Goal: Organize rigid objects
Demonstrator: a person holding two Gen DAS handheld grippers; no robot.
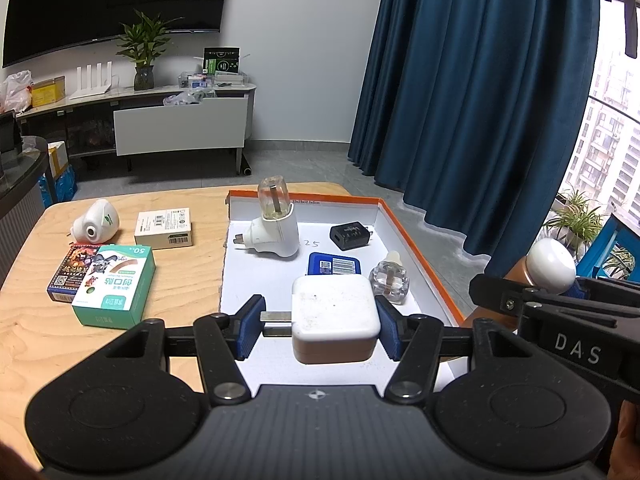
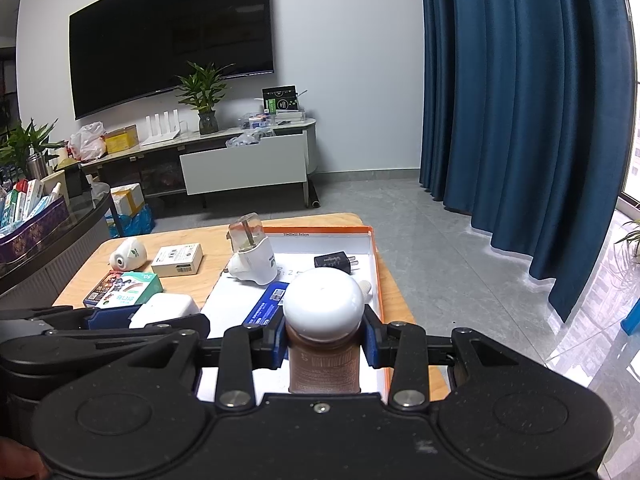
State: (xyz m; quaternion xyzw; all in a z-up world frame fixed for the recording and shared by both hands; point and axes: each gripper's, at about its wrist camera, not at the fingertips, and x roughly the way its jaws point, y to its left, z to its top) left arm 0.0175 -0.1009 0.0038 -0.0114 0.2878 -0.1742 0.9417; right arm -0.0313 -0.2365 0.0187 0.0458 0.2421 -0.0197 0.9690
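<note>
The left gripper [image 1: 320, 326] has its jaws clenched on a square white charger block with rounded corners [image 1: 335, 316], its metal prongs poking toward the left pad, so the grip falls on the flat sides. It hangs over the near end of the shallow white box lid with an orange rim [image 1: 420, 240], probably for setting down. Ahead of those jaws lie a clear refill bottle [image 1: 390, 282] and a blue card [image 1: 334, 264]. The right gripper [image 2: 325, 344] grasps a brown bottle with a white domed cap [image 2: 323, 332] by the neck, upright, above the same lid. Boxes wait on the wooden desk [image 1: 32, 320], left of the jaws.
</note>
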